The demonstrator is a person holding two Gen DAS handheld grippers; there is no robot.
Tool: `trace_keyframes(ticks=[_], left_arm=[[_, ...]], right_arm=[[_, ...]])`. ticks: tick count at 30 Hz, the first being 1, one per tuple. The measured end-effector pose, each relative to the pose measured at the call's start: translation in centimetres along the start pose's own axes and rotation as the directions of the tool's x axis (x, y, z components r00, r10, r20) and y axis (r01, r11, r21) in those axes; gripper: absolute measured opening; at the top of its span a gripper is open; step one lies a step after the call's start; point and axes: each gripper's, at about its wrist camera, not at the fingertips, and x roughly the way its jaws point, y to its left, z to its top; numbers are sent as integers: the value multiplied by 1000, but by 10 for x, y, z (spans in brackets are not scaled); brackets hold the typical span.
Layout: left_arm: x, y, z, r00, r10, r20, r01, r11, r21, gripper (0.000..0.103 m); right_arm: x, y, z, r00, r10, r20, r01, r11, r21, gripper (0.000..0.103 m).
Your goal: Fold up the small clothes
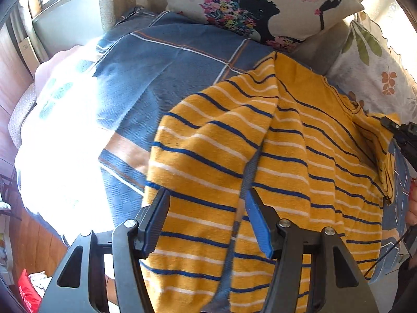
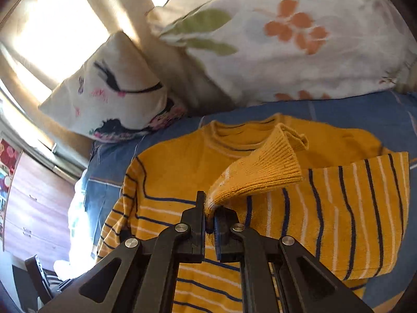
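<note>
Right gripper [image 2: 209, 215]: jaws drawn narrow and clamped on the ribbed cuff [image 2: 263, 167] of a yellow striped sweater [image 2: 166, 161]. The sleeve [image 2: 351, 208] runs from the cuff out toward the right side of the bed and lies doubled over the sweater's body. Judgement: the cuff is pinched at its very edge so that the sleeve can be carried across the chest as one fold; a grip that shallow could slip if the knit drags.

Left gripper [image 1: 207, 203]: jaws standing at middling width, nothing pressed between the pads. It hangs above the lower part of the same sweater [image 1: 260, 143], where the knit is rucked into a long crease and a strip of bedsheet shows through a gap. Judgement: it is placed to pin or take the hem while the other tool works the sleeve.

The sweater lies chest-up on a blue checked bedsheet [image 1: 156, 65], collar [image 2: 242, 133] toward the head of the bed, hem toward the near edge. It is not yet squared; folding is at an early stage.

Beyond the collar, at the head of the bed, a cushion printed with a dark silhouette and flowers [image 1: 260, 7] leans beside a pillow with an orange and green leaf print [image 2: 286, 39]. Strong sunlight washes out the left side of the sheet. A wooden chest of drawers [image 2: 34, 203] stands past the bed's left edge.
</note>
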Motion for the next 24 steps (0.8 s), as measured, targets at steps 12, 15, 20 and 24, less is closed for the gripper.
trace_keyframes(ticks=[12,15,20,24], left_arm=[[18,83,13,999,11,-42,-14,997,-78,59],[21,92,17,999,5,-42,-9,996,-87,59],[24,113,24,999,1,-34,-5,992,-129,59],[22,137,27,1000,11,-27,-16,984,-175,59]], right_arm=[[114,130,-54,973,-181,-142,88,862,-499,25],[116,143,-62,973,-159,-170,52,860,-508,25],[95,162,-77,976,-59,-211,-41,898,-438,38],[87,176,-110,952,39,-302,-157,912,-379,39]])
